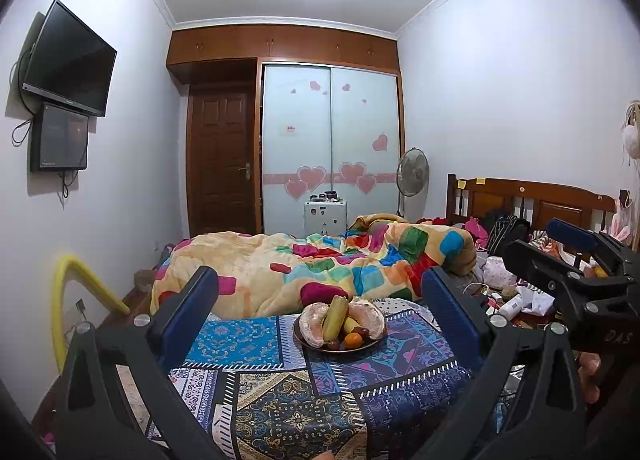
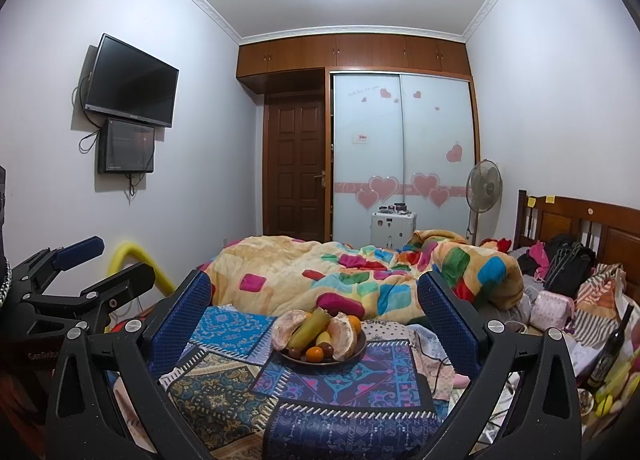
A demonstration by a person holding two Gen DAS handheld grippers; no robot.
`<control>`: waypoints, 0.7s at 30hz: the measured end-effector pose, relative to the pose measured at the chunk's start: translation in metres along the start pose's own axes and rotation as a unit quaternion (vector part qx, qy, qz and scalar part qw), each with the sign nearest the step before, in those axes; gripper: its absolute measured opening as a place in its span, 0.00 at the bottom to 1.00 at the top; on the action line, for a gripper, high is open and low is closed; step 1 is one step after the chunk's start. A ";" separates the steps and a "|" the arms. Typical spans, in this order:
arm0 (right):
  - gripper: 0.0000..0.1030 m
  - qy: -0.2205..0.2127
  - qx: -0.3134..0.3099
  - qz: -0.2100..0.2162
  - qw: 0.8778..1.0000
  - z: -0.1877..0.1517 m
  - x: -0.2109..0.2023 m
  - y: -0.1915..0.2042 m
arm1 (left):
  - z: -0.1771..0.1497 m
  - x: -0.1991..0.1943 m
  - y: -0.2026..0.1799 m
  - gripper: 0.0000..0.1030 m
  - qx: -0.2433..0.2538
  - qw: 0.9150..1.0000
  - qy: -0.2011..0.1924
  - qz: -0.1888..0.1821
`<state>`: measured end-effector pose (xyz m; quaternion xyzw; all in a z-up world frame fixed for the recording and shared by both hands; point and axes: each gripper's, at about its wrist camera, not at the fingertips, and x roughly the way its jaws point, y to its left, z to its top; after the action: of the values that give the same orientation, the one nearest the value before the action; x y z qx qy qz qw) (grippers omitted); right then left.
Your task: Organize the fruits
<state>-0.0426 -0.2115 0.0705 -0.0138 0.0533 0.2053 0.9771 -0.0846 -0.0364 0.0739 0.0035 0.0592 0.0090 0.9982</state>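
Observation:
A dark plate (image 1: 316,343) of fruit sits on a patterned cloth (image 1: 280,400). It holds peeled pomelo pieces (image 1: 312,324), a green-yellow banana (image 1: 335,318), a small orange (image 1: 353,340) and dark grapes (image 1: 362,331). The plate also shows in the right wrist view (image 2: 360,344), with the banana (image 2: 310,328) and the orange (image 2: 315,354). My left gripper (image 1: 320,324) is open and empty, short of the plate. My right gripper (image 2: 314,324) is open and empty, also short of the plate. Each gripper shows at the edge of the other's view.
A colourful quilt (image 1: 320,264) lies bunched behind the plate. Clutter of bags and clothes (image 2: 560,284) fills the right side by the wooden headboard (image 2: 580,228). A dark bottle (image 2: 612,348) stands at the right. A yellow tube (image 1: 72,300) is at the left wall.

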 end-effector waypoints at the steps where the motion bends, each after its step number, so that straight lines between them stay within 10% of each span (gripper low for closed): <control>1: 1.00 0.000 0.000 0.000 1.000 0.000 0.000 0.000 | 0.000 0.000 0.000 1.00 0.000 1.000 0.000 0.000; 21: 1.00 0.000 0.000 0.000 1.000 0.000 0.000 0.000 | -0.001 0.001 -0.003 1.00 -0.004 1.000 0.001 -0.001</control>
<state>-0.0428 -0.2115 0.0703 -0.0135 0.0536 0.2052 0.9772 -0.0838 -0.0397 0.0724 -0.0003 0.0600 0.0084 0.9982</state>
